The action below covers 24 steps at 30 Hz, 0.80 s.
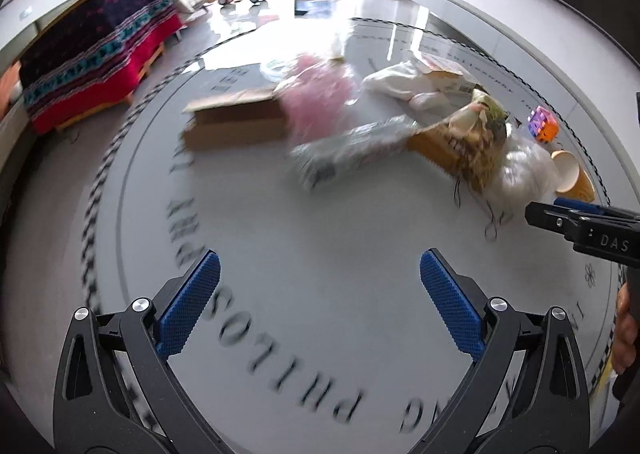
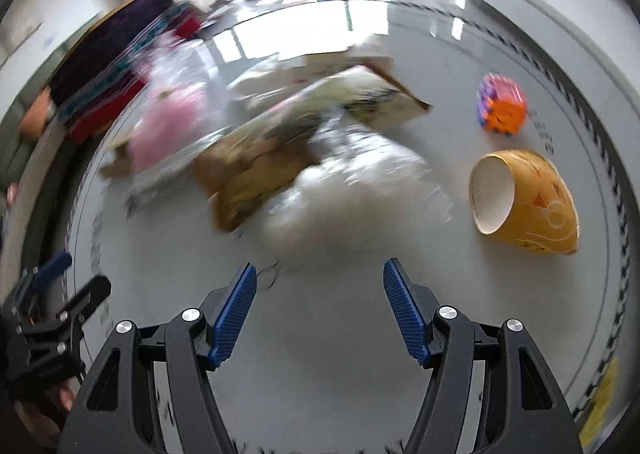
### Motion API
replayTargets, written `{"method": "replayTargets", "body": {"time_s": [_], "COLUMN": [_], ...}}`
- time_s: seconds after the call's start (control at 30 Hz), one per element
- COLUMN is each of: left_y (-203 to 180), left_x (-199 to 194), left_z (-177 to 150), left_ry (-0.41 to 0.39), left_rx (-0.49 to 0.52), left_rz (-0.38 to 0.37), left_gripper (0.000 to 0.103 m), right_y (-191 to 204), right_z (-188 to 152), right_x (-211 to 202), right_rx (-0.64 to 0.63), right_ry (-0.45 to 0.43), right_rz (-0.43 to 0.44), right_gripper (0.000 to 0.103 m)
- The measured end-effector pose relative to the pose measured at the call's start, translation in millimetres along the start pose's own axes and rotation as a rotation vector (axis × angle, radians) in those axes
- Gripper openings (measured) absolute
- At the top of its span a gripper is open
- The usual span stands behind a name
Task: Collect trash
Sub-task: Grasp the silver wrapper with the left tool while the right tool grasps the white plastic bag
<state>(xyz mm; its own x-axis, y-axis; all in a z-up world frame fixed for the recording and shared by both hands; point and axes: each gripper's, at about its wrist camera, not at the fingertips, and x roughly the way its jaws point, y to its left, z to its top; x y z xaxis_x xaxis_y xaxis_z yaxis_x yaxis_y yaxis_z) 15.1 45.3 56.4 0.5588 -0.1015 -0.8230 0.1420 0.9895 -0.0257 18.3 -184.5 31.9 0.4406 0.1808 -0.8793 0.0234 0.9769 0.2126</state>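
Both claws hang empty over a round grey rug printed with black lettering [image 1: 320, 254], spread on the floor. The left claw [image 1: 320, 294] stands wide open with nothing between its blue ribbed pads; the right claw [image 2: 320, 302] is also parted, a little less widely, and holds nothing.

The trash lies ahead of both in one loose heap: a flat brown cardboard box [image 1: 236, 122] at the left end, a crumpled pink plastic bag [image 1: 320, 90] beside it, a printed brown paper bag [image 2: 256, 170] in the middle, and a bunched clear-white plastic bag [image 2: 360, 182] at the near right edge. A yellow paper cup lying on its side [image 2: 524, 202] sits apart to the right, mouth towards the heap, long axis running away to the right.

The relation that matters: the white plastic bag lies straight ahead of the right claw and just beyond its tips, so the right hand is plainly the nearer; the left claw has bare rug in front of it, well short of the cardboard box.

Motion blur smears the heap (edges and overlaps are hard to separate). A purple-and-orange toy cube [image 2: 502, 108] beyond the cup may not be trash.
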Motion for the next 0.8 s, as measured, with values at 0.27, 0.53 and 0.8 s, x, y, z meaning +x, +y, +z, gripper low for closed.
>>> {"method": "replayTargets", "body": {"time_s": [0.27,0.53,0.8], "left_y": [-23,-32,-40], "left_x": [34,78,77], "left_z": [47,73,62], "left_ry": [-0.006,0.085,0.121], "left_rx": [0.107,0.164,0.235], "left_rz": [-0.017,-0.027,0.087], "left_gripper": [0.097,0.097,0.061], "right_y": [-23,-24,-26], "right_z": [29,21,9], "right_x": [33,14,-3], "right_rx": [0.127,0.048,0.023], "right_ry": [-0.005,-0.032,-0.038], "right_rz": [-0.001,0.052,0.072], "right_gripper": [0.050,0.018,0.018]}}
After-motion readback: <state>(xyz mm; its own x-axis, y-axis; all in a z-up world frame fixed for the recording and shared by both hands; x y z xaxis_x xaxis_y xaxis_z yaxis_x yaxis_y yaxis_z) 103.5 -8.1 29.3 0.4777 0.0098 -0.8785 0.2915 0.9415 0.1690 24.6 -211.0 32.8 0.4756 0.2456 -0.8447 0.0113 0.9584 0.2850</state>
